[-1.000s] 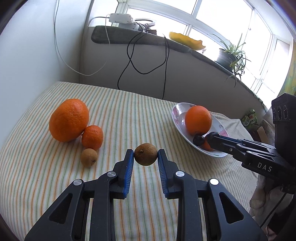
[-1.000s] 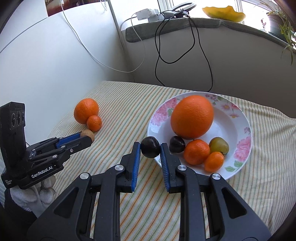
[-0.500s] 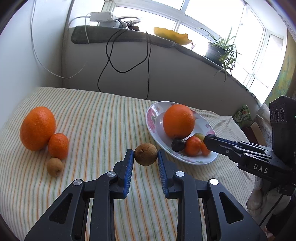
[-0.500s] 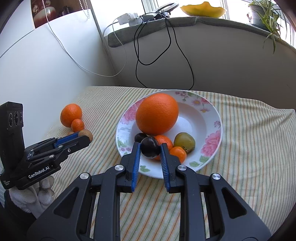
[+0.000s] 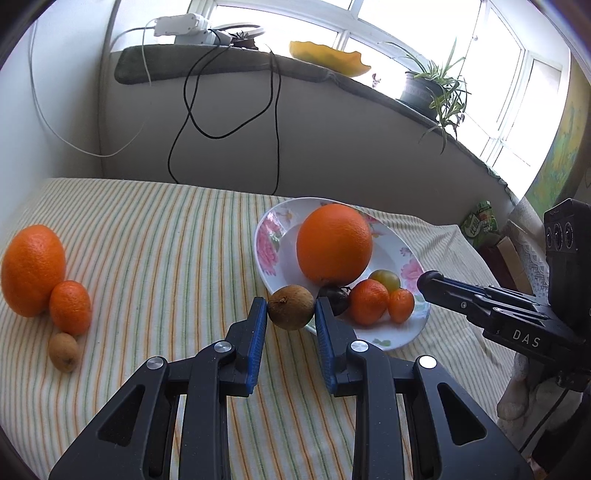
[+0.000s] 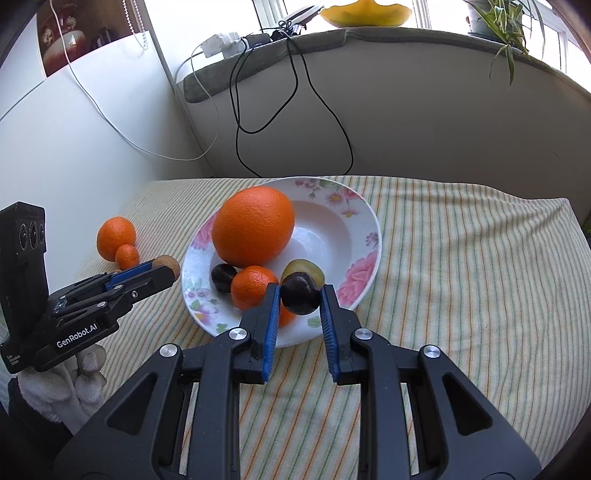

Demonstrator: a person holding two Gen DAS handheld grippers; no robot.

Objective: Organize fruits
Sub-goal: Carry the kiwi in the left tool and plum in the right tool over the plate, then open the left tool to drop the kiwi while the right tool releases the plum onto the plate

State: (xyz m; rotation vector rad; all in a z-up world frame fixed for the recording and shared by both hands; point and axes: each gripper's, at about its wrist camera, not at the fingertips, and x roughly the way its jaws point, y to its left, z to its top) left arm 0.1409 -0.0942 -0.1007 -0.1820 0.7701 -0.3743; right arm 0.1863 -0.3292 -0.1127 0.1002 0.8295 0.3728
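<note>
The left hand-held gripper (image 5: 291, 308) is clamped on a light, firm kiwi (image 5: 291, 307) across its middle, the right hand-held gripper (image 6: 300, 293) on a smooth, bruisable plum (image 6: 300, 292).

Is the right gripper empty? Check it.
No, the right gripper is shut on a dark plum, held over the plate.

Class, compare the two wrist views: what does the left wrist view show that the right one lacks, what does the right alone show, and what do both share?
Only the left wrist view shows the loose brown fruit on the cloth beside the small orange. Only the right wrist view shows the dark fruit gripped by the right gripper and a picture on the wall. Both show the plate, its big orange, and the left gripper gripping a brown fruit.
</note>
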